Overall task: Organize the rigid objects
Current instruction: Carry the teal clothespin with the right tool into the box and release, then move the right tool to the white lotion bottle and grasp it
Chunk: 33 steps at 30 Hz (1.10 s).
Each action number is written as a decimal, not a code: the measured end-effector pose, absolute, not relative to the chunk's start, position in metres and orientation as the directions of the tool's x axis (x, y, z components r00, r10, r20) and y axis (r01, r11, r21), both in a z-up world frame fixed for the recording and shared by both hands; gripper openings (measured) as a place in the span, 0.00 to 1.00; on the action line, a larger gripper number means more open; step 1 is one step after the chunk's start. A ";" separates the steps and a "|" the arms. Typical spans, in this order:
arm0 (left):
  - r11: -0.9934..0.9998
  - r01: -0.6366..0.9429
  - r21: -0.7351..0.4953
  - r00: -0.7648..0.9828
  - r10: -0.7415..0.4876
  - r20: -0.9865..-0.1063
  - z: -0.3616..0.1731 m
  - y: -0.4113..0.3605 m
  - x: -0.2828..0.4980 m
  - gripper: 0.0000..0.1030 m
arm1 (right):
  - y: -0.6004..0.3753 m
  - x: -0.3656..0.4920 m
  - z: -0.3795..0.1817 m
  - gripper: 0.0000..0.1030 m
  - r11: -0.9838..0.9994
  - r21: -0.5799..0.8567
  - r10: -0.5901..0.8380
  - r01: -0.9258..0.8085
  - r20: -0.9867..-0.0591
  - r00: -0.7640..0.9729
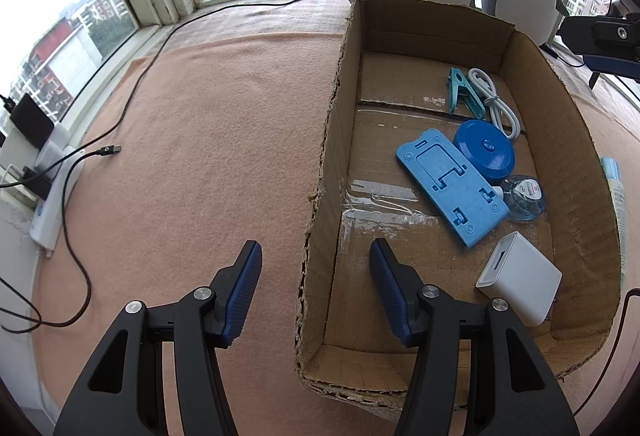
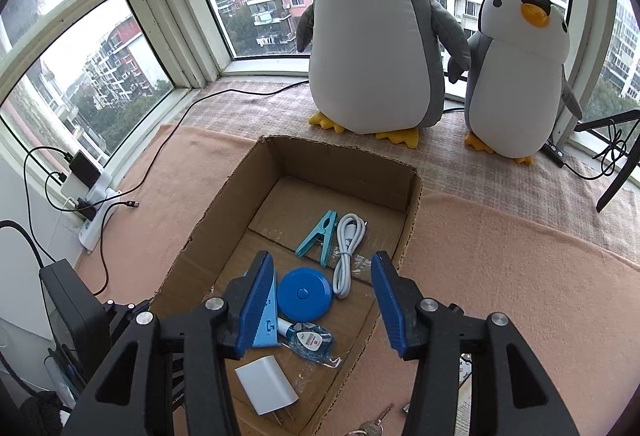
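- Your right gripper (image 2: pixel 322 256) hung over the box (image 2: pixel 208 236), jaws wide, nothing in them.
- Your left gripper (image 1: pixel 316 246) was open too and empty. It sat low at the box's left wall, with the torn edge showing between the fingers but not pinched.
- Already in the box: clip (image 2: pixel 320 236), cable (image 2: pixel 346 252), tape measure (image 2: pixel 304 294), stand (image 1: pixel 448 183), bottle (image 2: pixel 308 342) and charger (image 2: pixel 266 384), all bunched along one side.
- Looked to me like the leftovers were outside it: keys (image 2: pixel 374 424) just off the near corner, and a tube (image 1: pixel 616 191) beside the right wall.
- If you went for the keys, I'd have lifted clear of the wall first, then come down steep. They lay flat on the blanket (image 1: pixel 220 155), so pinch the bunch, not a single key.
- Drop the next thing on the bare left half so the pile doesn't stack up.
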State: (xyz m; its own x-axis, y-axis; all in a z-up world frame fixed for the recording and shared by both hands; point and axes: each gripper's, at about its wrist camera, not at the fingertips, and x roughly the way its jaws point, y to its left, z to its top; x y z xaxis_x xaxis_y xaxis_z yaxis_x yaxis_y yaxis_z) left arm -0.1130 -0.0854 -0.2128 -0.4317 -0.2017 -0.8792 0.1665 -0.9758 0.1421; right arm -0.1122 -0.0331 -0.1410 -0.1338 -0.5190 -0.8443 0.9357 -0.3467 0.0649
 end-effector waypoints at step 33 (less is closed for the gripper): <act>-0.975 0.169 0.142 -0.432 -0.202 -0.879 -0.213 -0.086 -0.112 0.55 | 0.089 -0.185 -0.201 0.46 -0.633 0.007 -0.248 0.774 -0.949 -0.195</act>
State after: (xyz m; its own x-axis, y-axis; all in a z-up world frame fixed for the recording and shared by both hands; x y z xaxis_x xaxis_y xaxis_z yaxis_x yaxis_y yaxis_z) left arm -0.1121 -0.0857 -0.2130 -0.4317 -0.2023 -0.8790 0.1685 -0.9755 0.1417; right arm -0.1849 0.0889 -0.2007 -0.1948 -0.2484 -0.9489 0.7743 -0.6328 0.0067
